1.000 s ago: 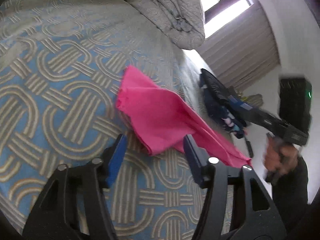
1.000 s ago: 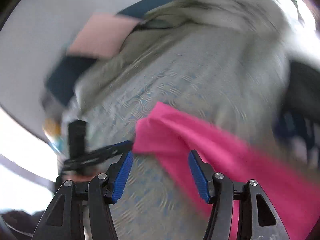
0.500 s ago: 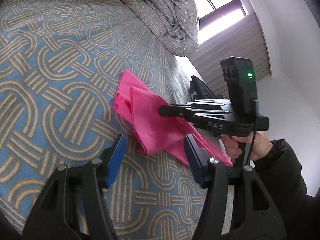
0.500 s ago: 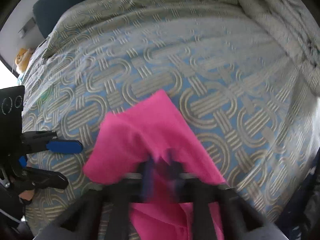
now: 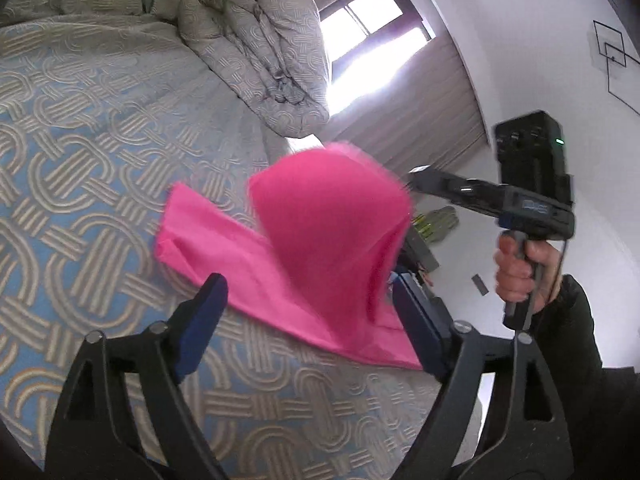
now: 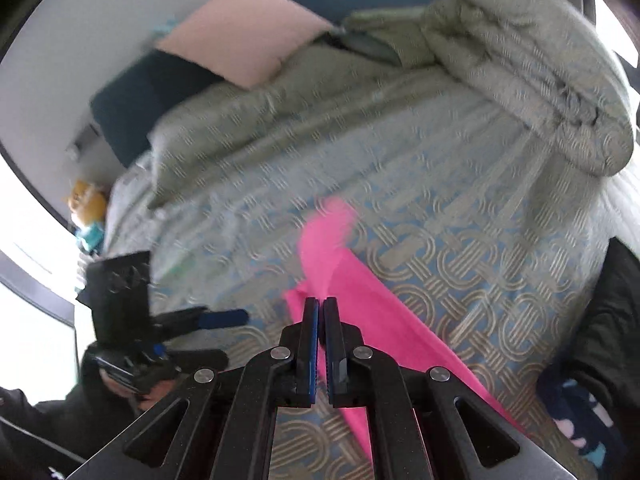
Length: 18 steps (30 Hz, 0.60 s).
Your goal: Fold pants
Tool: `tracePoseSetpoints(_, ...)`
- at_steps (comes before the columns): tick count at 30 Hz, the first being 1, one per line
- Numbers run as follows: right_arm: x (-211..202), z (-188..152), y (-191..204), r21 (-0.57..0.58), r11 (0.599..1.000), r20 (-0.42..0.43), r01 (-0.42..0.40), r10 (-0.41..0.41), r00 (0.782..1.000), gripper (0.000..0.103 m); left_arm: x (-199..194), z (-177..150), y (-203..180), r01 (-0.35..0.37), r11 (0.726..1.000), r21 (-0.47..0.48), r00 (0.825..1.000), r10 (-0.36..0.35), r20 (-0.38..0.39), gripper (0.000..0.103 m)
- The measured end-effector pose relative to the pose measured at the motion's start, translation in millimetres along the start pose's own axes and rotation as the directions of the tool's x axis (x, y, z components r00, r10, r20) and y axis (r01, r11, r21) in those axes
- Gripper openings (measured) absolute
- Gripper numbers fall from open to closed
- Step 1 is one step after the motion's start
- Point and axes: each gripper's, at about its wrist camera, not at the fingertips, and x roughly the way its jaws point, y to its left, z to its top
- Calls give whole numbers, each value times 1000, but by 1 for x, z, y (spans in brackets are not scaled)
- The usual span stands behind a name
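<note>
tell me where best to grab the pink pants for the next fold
Probably the free corner of the pink pants, flat on the bedspread, coming low from its open side; the right claw pinches the raised fold, so that corner is loose.

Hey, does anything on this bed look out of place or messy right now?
Nothing is spilled or damaged. The pink pants lie partly on the patterned bedspread, one end lifted into a loose hump by the right gripper, whose jaws are shut on the cloth. The left gripper is opening, gripping nothing. A rumpled duvet is bunched at the far side.
</note>
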Motion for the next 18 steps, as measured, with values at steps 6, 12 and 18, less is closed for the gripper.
tracePoseSetpoints(6,-21,-1,13,-37,999,20,7,-6,1000,2,16,5,15,20,991,-134,1000,-22,-14,85)
tracePoseSetpoints(12,27,-13,-7,-11,998,-58,64,-64,996,12,-14,1,41,4,963,-270,995,24,100,85)
tracePoseSetpoints(18,101,-11,-21,-52,996,-137,71,-78,988,20,-21,-1,59,64,942,-331,990,-18,140,85)
